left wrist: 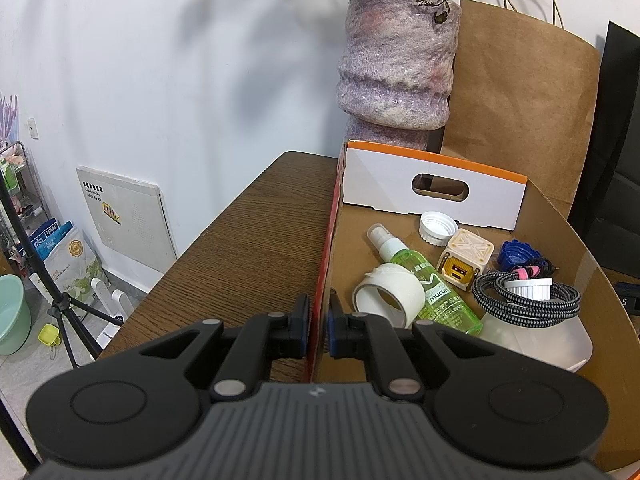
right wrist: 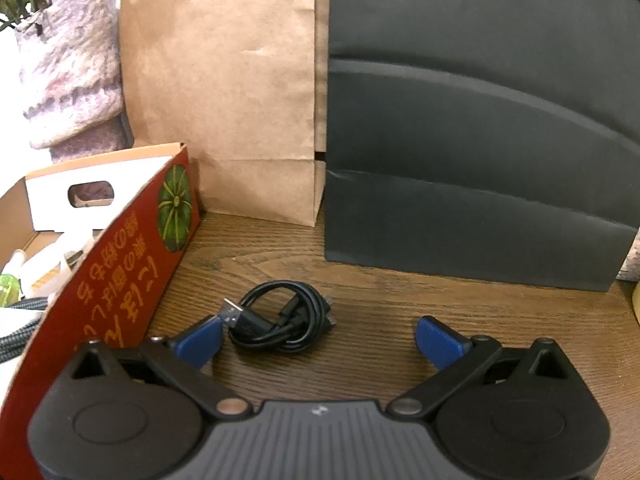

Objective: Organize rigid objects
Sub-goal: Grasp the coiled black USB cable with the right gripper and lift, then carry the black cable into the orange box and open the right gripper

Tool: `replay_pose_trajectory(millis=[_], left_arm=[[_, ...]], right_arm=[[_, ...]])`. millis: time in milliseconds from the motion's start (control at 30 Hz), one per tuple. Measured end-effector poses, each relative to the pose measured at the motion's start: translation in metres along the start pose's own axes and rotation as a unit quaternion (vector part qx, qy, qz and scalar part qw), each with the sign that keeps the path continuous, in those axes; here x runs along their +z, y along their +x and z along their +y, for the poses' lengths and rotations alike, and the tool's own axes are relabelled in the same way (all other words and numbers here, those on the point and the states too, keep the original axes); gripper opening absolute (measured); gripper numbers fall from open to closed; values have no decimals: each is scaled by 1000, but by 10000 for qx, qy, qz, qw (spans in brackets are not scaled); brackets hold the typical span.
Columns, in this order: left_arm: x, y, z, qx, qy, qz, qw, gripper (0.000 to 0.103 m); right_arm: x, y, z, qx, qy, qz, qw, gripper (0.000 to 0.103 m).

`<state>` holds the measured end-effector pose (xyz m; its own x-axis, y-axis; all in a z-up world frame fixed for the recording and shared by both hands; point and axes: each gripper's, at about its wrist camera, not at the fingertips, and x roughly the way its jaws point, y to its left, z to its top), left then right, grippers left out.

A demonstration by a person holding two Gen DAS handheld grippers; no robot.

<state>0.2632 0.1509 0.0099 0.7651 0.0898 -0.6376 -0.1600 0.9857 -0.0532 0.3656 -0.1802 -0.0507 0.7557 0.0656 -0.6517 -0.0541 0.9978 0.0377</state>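
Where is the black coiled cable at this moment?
In the right wrist view, the black coiled cable lies on the wooden table, outside the red cardboard box, just ahead of the open right gripper and nearer its left finger.

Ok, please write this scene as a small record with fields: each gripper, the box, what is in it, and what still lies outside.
left gripper: shut on the left wall of the cardboard box
right gripper: open, fingers low over the table
outside the box: black cable, coiled, nearer the left finger
inside the box: tape roll, green spray bottle, braided cable, white cap
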Motion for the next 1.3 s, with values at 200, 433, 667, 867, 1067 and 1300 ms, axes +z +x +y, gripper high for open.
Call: replay_pose_trajectory(millis=[200,433,667,867,1067,1300], left_arm=[[0,0,0,2,1,0,10000,10],[0,0,0,1,-1,1,10000,10],[0,0,0,1,0,0,10000,10],[0,0,0,3,-1,0,10000,10],[0,0,0,3,0,0,10000,10],[0,0,0,4,0,0,10000,10]], right_arm=[[2,-7,7,212,-202,-198,9994,55],[2,-9,8,163,-176,-201,9995,53],[7,-24,4,105,-32,-357,9993,52],[18,-51,6,227,16,-710,9972,52],[26,-78,21,404,-128,-949,9946,52],[30,-116,57,867,-503,-1278,9867,50]])
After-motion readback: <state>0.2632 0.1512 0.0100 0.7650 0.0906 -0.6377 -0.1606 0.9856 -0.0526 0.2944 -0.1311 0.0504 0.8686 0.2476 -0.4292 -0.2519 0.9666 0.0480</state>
